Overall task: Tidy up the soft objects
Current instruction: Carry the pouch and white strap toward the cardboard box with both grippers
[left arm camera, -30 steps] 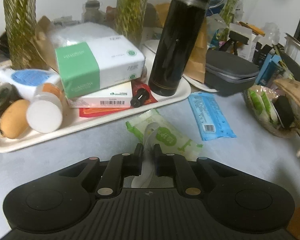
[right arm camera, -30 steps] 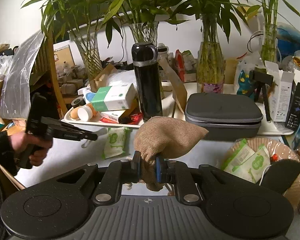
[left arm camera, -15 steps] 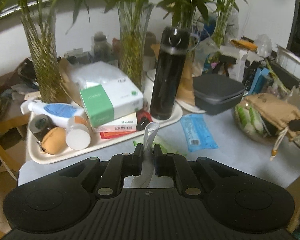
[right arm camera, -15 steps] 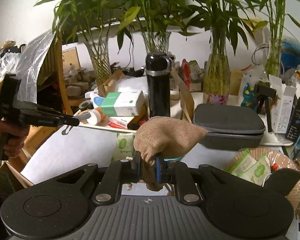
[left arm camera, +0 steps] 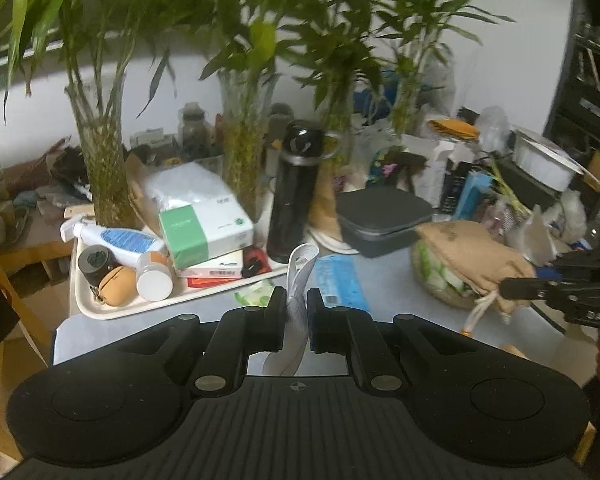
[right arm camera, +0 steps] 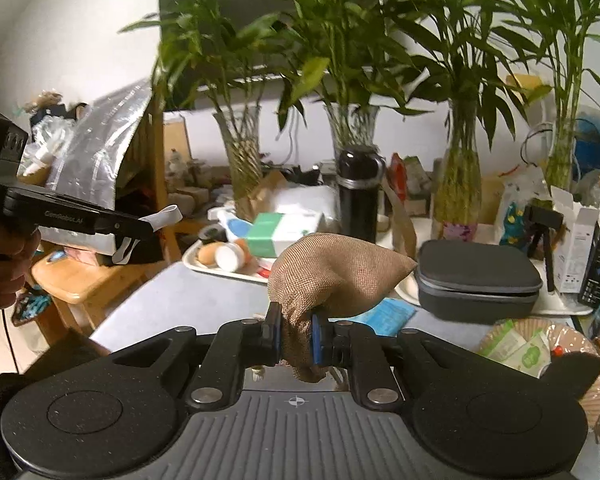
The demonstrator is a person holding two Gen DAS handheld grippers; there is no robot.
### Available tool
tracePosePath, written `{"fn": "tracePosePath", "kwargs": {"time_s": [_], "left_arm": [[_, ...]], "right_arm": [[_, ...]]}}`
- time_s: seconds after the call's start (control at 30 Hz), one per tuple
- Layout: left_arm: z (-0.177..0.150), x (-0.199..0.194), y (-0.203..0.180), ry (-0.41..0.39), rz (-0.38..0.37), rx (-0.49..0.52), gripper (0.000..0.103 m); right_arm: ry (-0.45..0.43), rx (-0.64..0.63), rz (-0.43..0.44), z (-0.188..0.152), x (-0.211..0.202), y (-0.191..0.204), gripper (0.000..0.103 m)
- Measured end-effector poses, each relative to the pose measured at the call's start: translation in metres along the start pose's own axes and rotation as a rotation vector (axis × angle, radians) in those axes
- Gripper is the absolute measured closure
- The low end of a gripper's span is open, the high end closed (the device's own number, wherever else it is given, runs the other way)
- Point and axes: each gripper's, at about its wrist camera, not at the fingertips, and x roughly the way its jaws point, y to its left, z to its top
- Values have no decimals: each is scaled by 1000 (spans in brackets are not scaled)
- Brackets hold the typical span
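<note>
My left gripper [left arm camera: 297,308] is shut on a white elastic band [left arm camera: 300,276], held well above the grey table [left arm camera: 384,272]; it also shows in the right wrist view [right arm camera: 140,229] with the band [right arm camera: 165,215] sticking out. My right gripper [right arm camera: 295,330] is shut on the neck of a brown burlap pouch [right arm camera: 336,268] and holds it in the air. In the left wrist view the pouch [left arm camera: 472,256] hangs over a woven basket [left arm camera: 440,288] of green wipe packs. A green wipe pack [left arm camera: 254,295] and a blue pack [left arm camera: 340,280] lie on the table.
A white tray [left arm camera: 100,308] holds a tissue box [left arm camera: 204,232], bottles and a black flask [left arm camera: 296,192]. A grey zip case [left arm camera: 384,216] sits behind the basket [right arm camera: 540,344]. Glass vases with bamboo [right arm camera: 458,184] stand at the back. A wooden stool [right arm camera: 80,284] is left of the table.
My left gripper has risen and pulled back with the white band, off the green wipe pack. My right gripper has lifted slightly with the pouch.
</note>
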Motion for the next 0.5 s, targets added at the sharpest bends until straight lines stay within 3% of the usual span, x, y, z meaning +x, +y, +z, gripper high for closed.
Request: {"fn": "tracePosePath", "kwargs": {"time_s": [0.5], "left_arm": [[-43,-65,-80,-3,-97,202,92]], "right_arm": [[-63,28,86,-30,-63,24,86]]}}
